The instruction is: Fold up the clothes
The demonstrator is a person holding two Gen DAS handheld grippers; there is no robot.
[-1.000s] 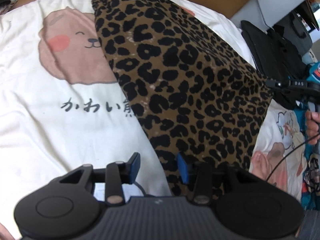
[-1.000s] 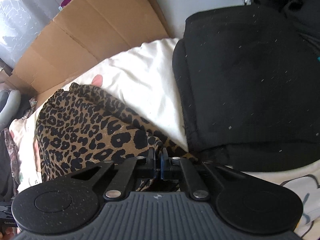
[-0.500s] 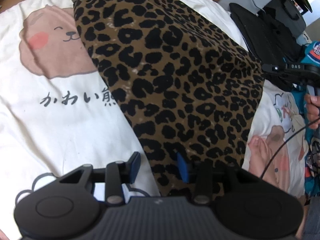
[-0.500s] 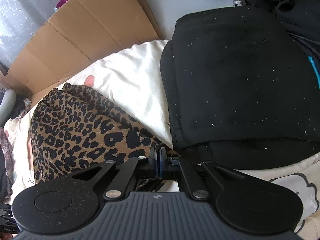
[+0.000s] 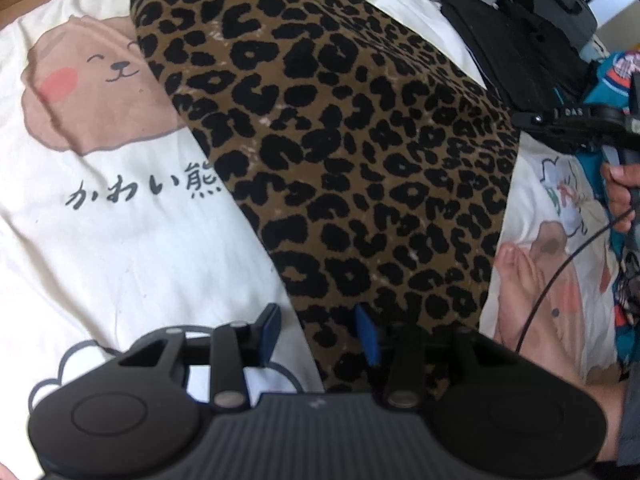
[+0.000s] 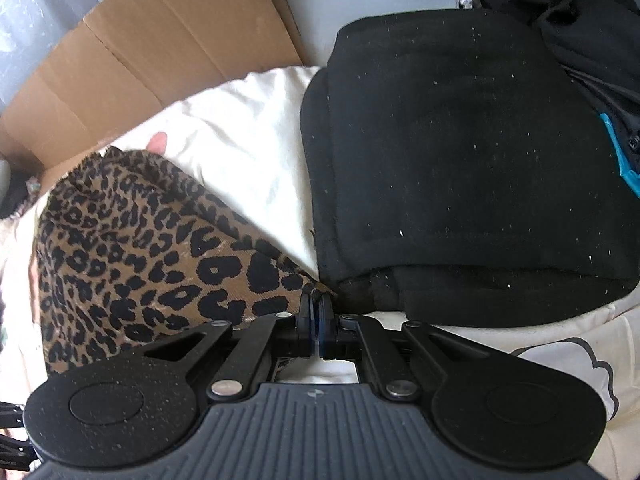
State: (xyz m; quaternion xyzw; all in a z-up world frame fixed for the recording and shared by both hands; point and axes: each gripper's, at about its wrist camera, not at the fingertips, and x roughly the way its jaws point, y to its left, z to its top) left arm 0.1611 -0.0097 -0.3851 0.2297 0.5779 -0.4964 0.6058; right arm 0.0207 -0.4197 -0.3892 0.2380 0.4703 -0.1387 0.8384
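Nearest, left gripper (image 5: 318, 334) half open, blue pads clear of cloth, nothing held; the near left edge of the leopard garment (image 5: 340, 152) lying between them, one pad over the bear sheet (image 5: 120, 240). Right gripper (image 6: 316, 312) fully closed, apparently pinching the garment's right corner just beside a folded black garment (image 6: 460, 160). Long axis of the leopard garment running away from the left gripper, up and leftward. Left of it, printed dark characters on the sheet, "かわい熊" (image 5: 144, 188). Right of it, small letters "DAS" on the right gripper's body. Farthest, cardboard (image 6: 160, 60).
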